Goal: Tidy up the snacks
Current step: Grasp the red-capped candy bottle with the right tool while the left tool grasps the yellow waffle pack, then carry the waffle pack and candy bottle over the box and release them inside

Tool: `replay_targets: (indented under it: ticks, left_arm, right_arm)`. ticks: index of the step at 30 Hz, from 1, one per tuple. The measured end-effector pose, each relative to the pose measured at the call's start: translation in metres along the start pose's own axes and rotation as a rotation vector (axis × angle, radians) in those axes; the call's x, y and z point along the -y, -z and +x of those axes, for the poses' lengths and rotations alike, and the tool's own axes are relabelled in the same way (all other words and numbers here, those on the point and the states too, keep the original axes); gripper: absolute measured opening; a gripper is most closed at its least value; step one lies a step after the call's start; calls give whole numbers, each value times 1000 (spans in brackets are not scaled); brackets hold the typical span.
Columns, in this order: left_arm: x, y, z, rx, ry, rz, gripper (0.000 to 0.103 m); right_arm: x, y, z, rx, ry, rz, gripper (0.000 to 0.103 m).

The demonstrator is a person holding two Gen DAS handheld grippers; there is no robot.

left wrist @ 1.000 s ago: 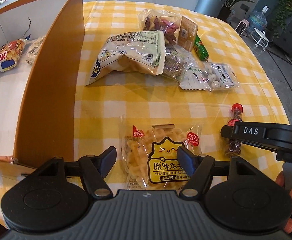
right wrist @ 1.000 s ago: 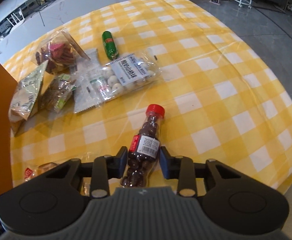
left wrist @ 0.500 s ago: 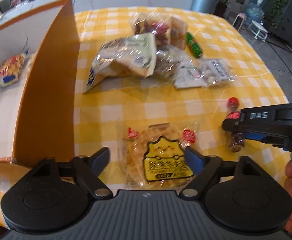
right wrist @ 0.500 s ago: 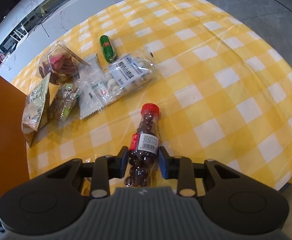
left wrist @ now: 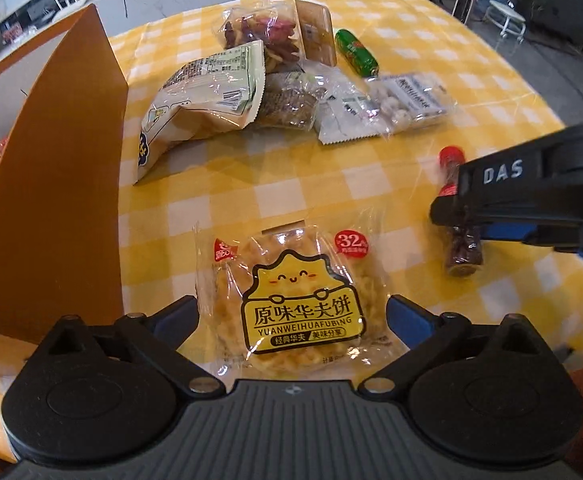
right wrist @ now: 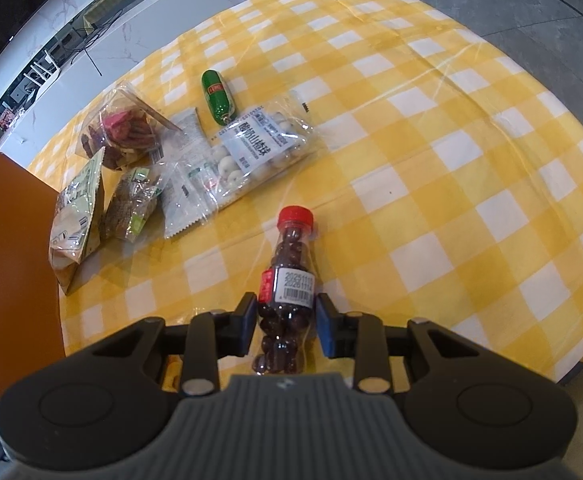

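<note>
Left gripper is spread as wide as it goes; its jaws have just been opening. I see the waffle pack lying flat on the table between the two fingers, with a gap on each side, pads not touching it. The orange box wall stands just left of the pack.

Right gripper is pinching the lower body of the red-capped bottle of dark candies. Bottle lies along the gripper's line, cap pointing away, on the yellow checked cloth. From the left wrist view, the right gripper sits just right of the waffle pack, apart from it.

Remaining snacks are clustered further out: green-white bag, clear bag of white balls, green sausage.
</note>
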State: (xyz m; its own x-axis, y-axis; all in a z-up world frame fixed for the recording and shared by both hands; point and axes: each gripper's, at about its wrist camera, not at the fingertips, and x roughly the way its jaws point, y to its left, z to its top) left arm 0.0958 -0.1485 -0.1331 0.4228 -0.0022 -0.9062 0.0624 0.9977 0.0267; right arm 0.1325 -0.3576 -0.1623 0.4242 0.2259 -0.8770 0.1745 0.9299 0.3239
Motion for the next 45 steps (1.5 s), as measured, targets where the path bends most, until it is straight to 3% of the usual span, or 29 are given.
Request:
replay_targets:
  ticks: [7,16,27,40,45]
  left_arm:
    - [-2,1,15,-33,9,-65,103]
    - [-4,0,10,-22,35,-74,103]
    - [-18,-3,-3,9,102,-144,98]
    - [-38,-25,-64,139,220,-228,98]
    - [-56,-41,-90,184,243,-261,98]
  right_arm:
    - [-1,1,0,3,5,-14,30]
    - [-7,2,0,13,26,-48,29]
    - [1,0,-4,20,4,-1,29]
    - [25,-4,-29,83,-192,140,29]
    - [19,-7,-35,84,-207,98,29]
